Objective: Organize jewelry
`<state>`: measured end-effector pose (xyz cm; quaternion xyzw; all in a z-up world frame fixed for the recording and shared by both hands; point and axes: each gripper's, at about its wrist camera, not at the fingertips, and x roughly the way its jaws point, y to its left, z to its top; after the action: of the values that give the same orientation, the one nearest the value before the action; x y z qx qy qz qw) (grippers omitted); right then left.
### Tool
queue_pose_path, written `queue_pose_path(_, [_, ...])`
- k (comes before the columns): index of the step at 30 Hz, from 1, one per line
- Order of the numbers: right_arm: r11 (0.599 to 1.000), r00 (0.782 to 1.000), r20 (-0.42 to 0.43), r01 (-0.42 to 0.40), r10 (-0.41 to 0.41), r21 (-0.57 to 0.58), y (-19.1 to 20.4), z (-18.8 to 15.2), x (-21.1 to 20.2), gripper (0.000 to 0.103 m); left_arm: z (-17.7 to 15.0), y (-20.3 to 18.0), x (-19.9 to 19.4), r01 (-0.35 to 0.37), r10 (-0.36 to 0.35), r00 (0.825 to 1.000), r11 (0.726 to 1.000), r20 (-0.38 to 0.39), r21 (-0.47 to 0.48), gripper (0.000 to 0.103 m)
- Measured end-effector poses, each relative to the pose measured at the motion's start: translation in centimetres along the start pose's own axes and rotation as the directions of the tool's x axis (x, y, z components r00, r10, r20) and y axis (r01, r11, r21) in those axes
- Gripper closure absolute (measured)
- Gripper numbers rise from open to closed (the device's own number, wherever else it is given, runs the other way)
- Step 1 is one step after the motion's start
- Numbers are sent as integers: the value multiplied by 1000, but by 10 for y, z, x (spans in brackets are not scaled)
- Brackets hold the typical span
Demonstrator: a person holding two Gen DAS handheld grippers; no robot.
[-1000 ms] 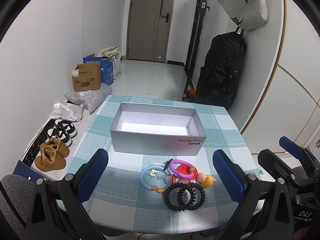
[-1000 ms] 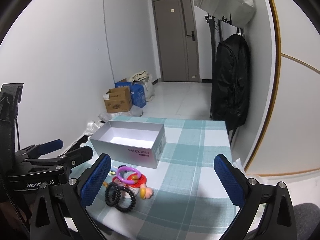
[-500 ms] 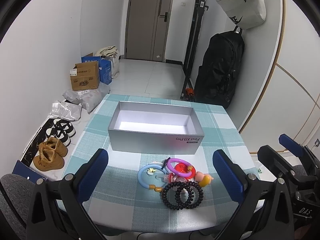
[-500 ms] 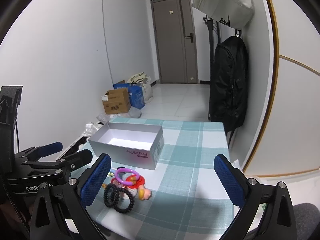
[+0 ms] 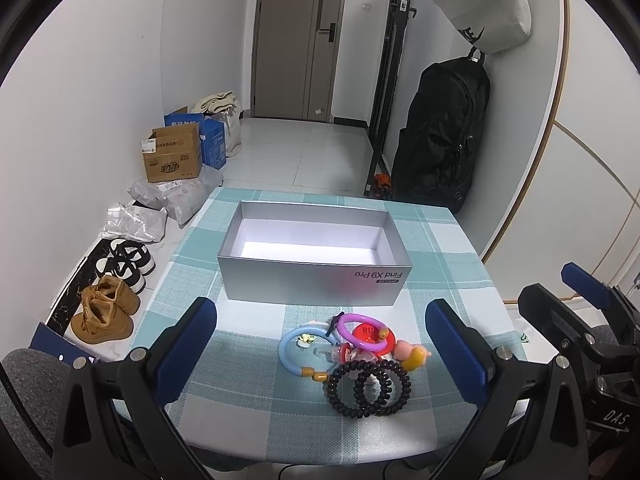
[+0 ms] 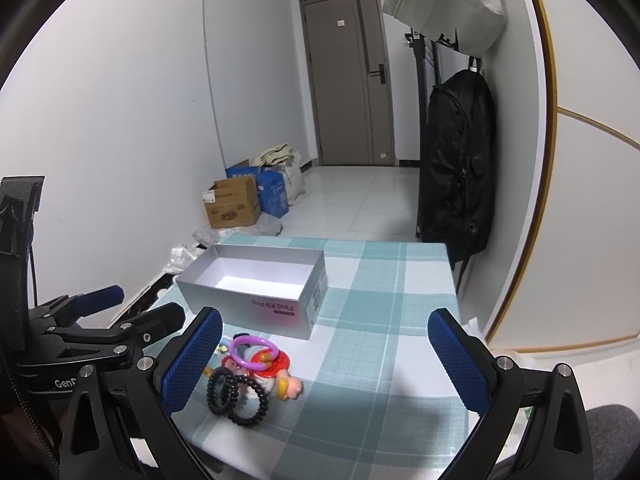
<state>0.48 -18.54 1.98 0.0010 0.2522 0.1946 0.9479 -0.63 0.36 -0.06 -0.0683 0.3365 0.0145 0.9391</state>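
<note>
We judge the approach step in hand: left gripper and right gripper hover wide open and empty above the jewelry pile beside the empty box, so next we lower onto one bracelet.

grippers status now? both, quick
Left gripper: open, empty, above the bracelets.
Right gripper: open, empty, nothing between the fingers.

Black backpack, cardboard box, brown boots, checked tablecloth.
</note>
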Motion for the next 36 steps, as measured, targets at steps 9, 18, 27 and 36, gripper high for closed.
queue_pose_path(9, [1000, 1000, -7, 3, -3, 10, -2, -1, 2, 0, -1, 1, 1, 7, -7, 1000, 1000, -7, -5, 2])
queue_pose_path(18, [1000, 1000, -23, -2, 3, 20, -4, -1, 8, 0, -4, 8, 10, 39, -41, 997, 999, -64, -30, 2])
queue_pose_path(27, [988, 996, -85, 51, -39, 144, -33, -2, 26, 0, -24, 20, 39, 153, -183, 948, 980, -262, -130, 2])
queue_pose_path(36, [958, 988, -157, 47, -2, 283, -59, -4, 43, 0, -37, 0, 62, 187, -210, 891, 978, -403, -96, 11])
